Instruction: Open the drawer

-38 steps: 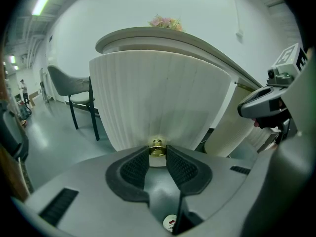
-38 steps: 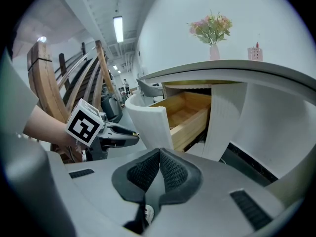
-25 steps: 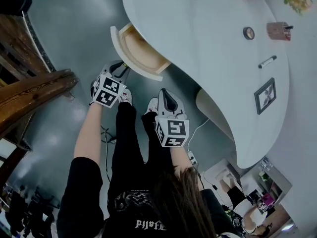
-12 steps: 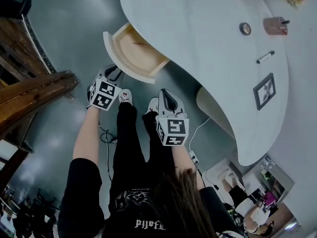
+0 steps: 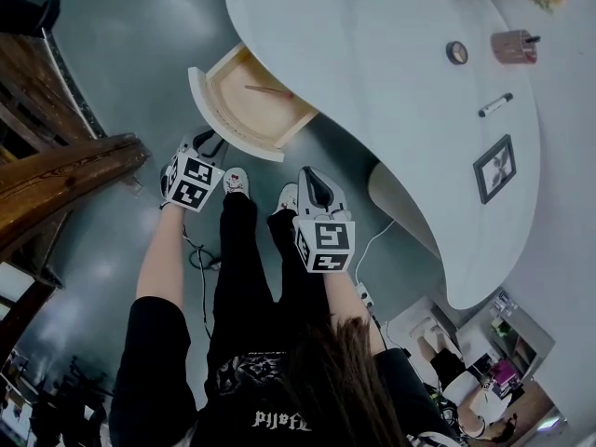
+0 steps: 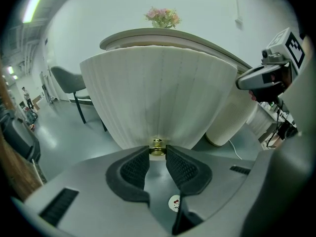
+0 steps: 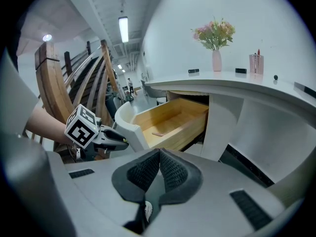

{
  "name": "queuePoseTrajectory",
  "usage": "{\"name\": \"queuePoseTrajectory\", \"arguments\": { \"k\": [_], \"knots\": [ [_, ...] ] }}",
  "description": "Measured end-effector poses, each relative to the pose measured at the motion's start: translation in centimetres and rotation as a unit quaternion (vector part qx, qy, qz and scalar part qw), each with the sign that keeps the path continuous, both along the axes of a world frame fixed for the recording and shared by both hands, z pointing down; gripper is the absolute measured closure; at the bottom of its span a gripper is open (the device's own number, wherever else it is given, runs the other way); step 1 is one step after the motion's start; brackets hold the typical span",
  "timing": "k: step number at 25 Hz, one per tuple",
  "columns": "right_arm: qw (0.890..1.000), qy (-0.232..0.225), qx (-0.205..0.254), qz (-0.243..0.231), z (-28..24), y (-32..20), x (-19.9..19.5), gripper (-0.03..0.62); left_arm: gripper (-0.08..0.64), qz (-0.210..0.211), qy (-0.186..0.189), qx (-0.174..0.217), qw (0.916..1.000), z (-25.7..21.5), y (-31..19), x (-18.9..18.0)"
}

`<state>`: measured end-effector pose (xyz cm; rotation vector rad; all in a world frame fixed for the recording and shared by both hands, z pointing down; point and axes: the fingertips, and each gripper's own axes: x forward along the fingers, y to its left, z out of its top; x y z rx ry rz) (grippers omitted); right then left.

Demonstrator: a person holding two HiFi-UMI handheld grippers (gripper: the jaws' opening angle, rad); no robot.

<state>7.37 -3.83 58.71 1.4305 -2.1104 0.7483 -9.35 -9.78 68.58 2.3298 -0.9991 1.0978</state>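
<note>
A wooden drawer (image 5: 251, 101) with a curved white front (image 6: 158, 98) stands pulled out from under the white desk (image 5: 391, 82). Its small brass knob (image 6: 157, 146) sits between the tips of my left gripper (image 6: 157, 150), whose pads press on it from both sides. In the head view the left gripper (image 5: 216, 140) is at the drawer's front. A thin stick (image 5: 268, 89) lies inside the drawer (image 7: 168, 120). My right gripper (image 5: 312, 173) hangs apart to the right of the drawer, over the floor; its pads (image 7: 159, 154) meet with nothing between them.
On the desk lie a pen (image 5: 499, 106), a picture frame (image 5: 496, 169), a round object (image 5: 456, 52) and a cup (image 5: 512, 47). Wooden beams (image 5: 65, 175) rise at the left. A cable and power strip (image 5: 361, 296) lie on the floor by the person's legs.
The drawer has slid further out of the desk toward the lower left, and my left gripper has moved back with it. The right gripper has stayed in place.
</note>
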Motion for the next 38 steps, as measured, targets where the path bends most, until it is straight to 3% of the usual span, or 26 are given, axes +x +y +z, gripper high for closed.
{"name": "queuePoseTrajectory", "arguments": {
  "k": [29, 33, 38],
  "knots": [
    [1.0, -0.004, -0.007, 0.004, -0.7, 0.5, 1.5, 0.566, 0.443, -0.014, -0.032, -0.02, 0.9992, 0.3, 2.1, -2.1],
    [1.0, -0.019, -0.014, 0.002, -0.8, 0.7, 1.4, 0.566, 0.443, -0.038, -0.032, -0.018, 0.9986, 0.1, 2.2, -1.9],
    [0.999, -0.031, -0.036, -0.012, -1.0, 1.3, 1.0, 0.566, 0.359, -0.073, -0.003, -0.041, 0.9965, -1.0, 3.5, -1.3]
  ]
}}
